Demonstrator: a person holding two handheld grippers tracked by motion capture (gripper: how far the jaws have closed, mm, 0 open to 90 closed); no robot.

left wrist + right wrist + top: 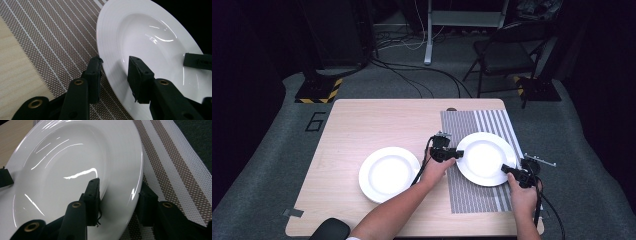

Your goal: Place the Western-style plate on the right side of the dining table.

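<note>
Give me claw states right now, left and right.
Left claw: open, jaws straddling the rim of the plate on the mat, not clamped.
Right claw: open, jaws straddling the same plate's opposite rim.

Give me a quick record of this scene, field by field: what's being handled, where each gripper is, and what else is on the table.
handled thing: white plate on the striped placemat
left gripper: at the plate's left rim, jaws straddling the rim, a gap visible beside the rim
right gripper: at the plate's lower right rim, one jaw above the rim, one below
plate contents: empty
other plate: second white plate on bare wood, left of the placemat, untouched
surface: light wooden table
</note>
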